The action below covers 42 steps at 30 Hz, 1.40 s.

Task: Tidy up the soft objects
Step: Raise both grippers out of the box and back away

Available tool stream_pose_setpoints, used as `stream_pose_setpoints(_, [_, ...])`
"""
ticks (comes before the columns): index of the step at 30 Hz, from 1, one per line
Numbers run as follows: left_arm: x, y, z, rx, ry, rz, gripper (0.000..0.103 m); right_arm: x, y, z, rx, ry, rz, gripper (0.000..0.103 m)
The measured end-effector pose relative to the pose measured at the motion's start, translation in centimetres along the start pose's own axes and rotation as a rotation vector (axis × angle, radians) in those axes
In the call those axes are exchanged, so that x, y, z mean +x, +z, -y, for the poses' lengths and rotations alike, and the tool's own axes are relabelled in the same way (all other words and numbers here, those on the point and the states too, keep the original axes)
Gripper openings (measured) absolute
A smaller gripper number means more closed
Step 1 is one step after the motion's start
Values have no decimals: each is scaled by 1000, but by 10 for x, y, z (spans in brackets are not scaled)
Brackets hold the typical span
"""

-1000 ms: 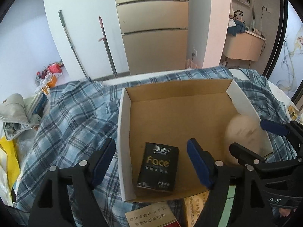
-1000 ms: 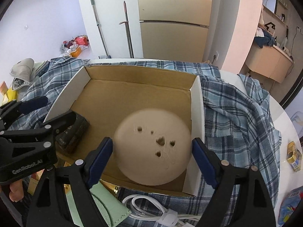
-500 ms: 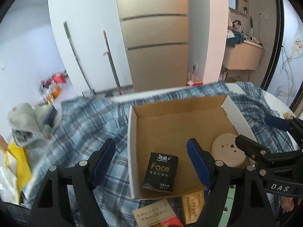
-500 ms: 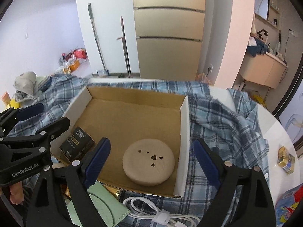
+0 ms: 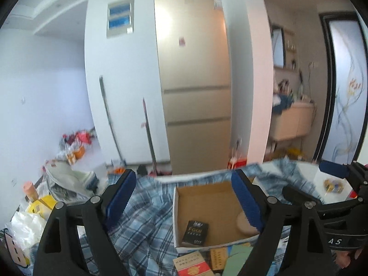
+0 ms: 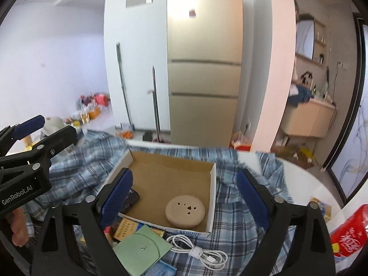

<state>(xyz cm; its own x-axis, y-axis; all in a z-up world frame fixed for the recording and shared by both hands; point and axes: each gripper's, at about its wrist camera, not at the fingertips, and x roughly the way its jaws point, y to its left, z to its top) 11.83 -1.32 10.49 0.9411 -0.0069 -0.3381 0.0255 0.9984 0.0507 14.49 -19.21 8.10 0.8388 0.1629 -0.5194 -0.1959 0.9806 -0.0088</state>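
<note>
Both the left gripper (image 5: 184, 197) and right gripper (image 6: 184, 197), just widened, hold nothing. The round pad (image 6: 185, 211), at the box's (image 6: 212, 197) five o'clock, looks light and squashy; pinch its rim gently.

Pretty clearly someone's home, an open kitchen/dining corner of an apartment. There's a tall gold multi-door fridge (image 6: 204, 69) against the white wall, a mop and a broom (image 6: 124, 85) leaning next to it, and a wall-hung cabinet (image 6: 310, 119) with a mirror and bottles on the right. Bags and clutter (image 5: 73, 147) are piled on the floor, and a plaid shirt (image 6: 232, 209) is spread over the white table (image 6: 306, 179).
</note>
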Motion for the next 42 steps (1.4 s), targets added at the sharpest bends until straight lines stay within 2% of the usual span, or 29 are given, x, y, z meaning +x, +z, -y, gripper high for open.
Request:
stream_pose_setpoints(5, [-59, 2, 0, -11, -31, 154, 88, -46, -3, -9, -1, -9, 120, 100])
stream_pose_setpoints(10, [-97, -4, -2, -11, -29, 212, 103, -89, -15, -10, 32, -73, 268, 101])
stream_pose_setpoints(16, [-127, -17, -9, -14, -8, 284, 103, -109, -22, -4, 58, -102, 324, 102])
stream_pose_setpoints(24, [-127, -36, -16, -5, 9, 261, 103, -102, -40, 4, 67, -118, 294, 102])
stream_pose_setpoints(33, [-102, -66, -16, 18, -23, 181, 103, -80, -65, 9, 79, -76, 198, 102])
stream_pose_setpoints(42, [-77, -94, -17, -2, -39, 128, 103, -61, -83, 14, 107, -53, 137, 102])
